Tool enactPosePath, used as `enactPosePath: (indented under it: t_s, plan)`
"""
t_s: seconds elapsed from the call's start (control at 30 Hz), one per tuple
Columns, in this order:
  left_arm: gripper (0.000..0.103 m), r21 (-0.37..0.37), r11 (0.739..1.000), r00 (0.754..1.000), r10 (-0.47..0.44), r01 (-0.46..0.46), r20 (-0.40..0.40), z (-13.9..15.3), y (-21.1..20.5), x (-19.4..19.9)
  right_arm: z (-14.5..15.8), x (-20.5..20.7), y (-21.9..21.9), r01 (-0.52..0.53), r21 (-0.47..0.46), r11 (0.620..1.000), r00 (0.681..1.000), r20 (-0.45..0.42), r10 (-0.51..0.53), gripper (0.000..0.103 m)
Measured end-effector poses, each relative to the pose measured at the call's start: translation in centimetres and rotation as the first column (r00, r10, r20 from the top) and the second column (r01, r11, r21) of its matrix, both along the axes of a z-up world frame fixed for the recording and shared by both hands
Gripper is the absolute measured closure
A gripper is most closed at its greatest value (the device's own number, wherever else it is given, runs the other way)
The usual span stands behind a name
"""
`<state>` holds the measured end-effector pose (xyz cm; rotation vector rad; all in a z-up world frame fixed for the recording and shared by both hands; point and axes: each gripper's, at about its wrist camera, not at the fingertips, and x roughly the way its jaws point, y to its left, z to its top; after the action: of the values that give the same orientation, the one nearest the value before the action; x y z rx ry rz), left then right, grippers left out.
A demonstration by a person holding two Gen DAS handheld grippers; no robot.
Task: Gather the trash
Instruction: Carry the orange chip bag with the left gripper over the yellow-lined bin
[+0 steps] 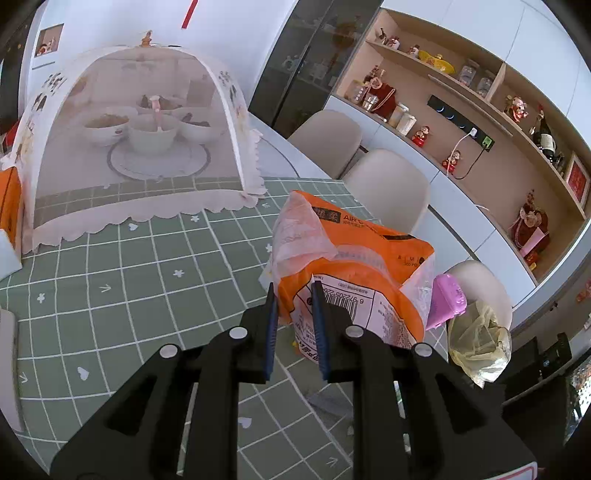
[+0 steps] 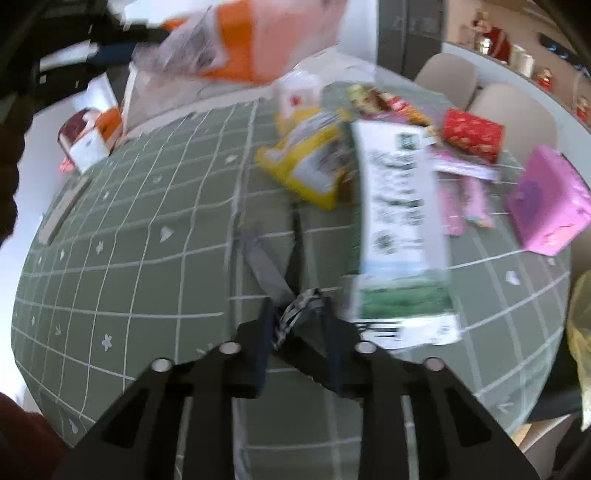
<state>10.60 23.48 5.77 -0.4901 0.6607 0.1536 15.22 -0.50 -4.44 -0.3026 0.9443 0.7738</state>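
My left gripper [image 1: 293, 291] is shut on the crumpled edge of an orange and white plastic package [image 1: 354, 258] and holds it above the green checked tablecloth [image 1: 129, 266]. The same package [image 2: 255, 33] hangs at the top of the right wrist view. My right gripper [image 2: 299, 314] is shut on a small crumpled grey wrapper [image 2: 291, 317] just above the cloth. Ahead of it lie a yellow snack bag [image 2: 310, 162], a long white and green wrapper [image 2: 399, 221], a red packet [image 2: 472, 133], pink wrappers [image 2: 465, 199] and a pink pack [image 2: 546, 203].
A mesh food cover [image 1: 136, 147] over bowls stands at the back left. Beige chairs [image 1: 388, 188] line the table's right side, with a yellowish plastic bag [image 1: 480, 339] hanging by one. Shelves with ornaments [image 1: 480, 122] fill the wall. Boxes [image 2: 92, 136] sit at the far left.
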Motion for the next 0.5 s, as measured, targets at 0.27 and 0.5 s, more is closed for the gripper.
enactPosePath:
  t_s: [0.27, 0.5]
  plan:
    - [0.086, 0.013, 0.999, 0.999, -0.043, 0.043, 0.016, 0.9, -3.8, 3.1, 5.4, 3.4, -6.4, 0.101, 0.124, 0.987, 0.994, 0.037, -0.107, 0.088]
    - [0.086, 0.051, 0.99, 0.991, -0.135, 0.134, 0.02, 1.6, -10.2, 6.4, 7.6, 6.7, -13.8, 0.2, 0.178, 0.963, 0.974, 0.074, -0.216, 0.088]
